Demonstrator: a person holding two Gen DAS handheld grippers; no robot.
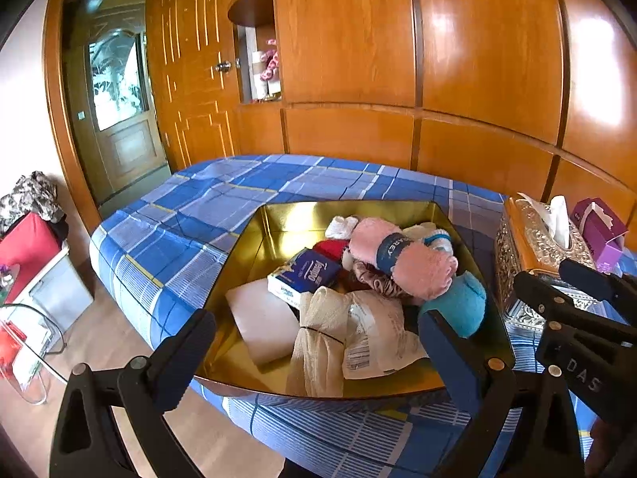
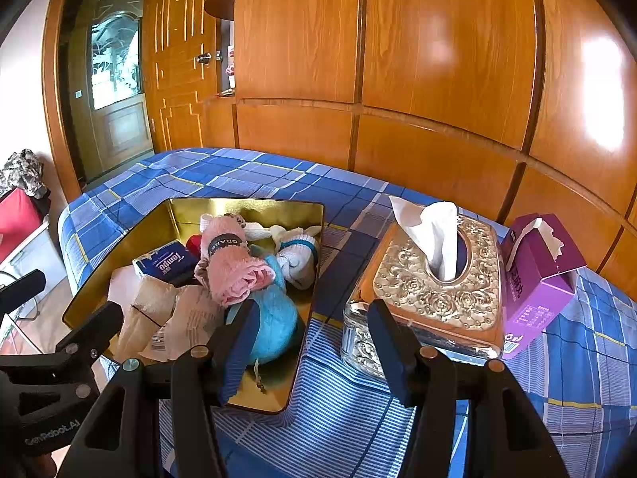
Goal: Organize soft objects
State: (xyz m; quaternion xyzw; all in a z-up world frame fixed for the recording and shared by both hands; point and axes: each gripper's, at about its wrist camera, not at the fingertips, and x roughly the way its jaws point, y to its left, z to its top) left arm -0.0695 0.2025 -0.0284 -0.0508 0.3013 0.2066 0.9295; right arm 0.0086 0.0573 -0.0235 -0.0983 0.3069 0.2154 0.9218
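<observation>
Soft things sit piled in the gold tin (image 1: 278,219) on the checked bed (image 1: 179,215): pink fleece roll (image 1: 402,255) with a dark band, teal plush ball (image 1: 462,302), beige stockings (image 1: 318,338), tissue pack (image 1: 306,275); looks like the start of a pick, nothing lifted yet; left gripper (image 1: 318,346) wide and empty over the tin; right gripper (image 2: 310,342) half open, empty, between tin and embossed tissue box (image 2: 438,290); next move: drop onto one item, pinch the fleece; tin walls are slick and rigid, contents squashy.

Tin (image 2: 119,239) on bed (image 2: 358,418), tissue box (image 2: 438,298) right.
</observation>
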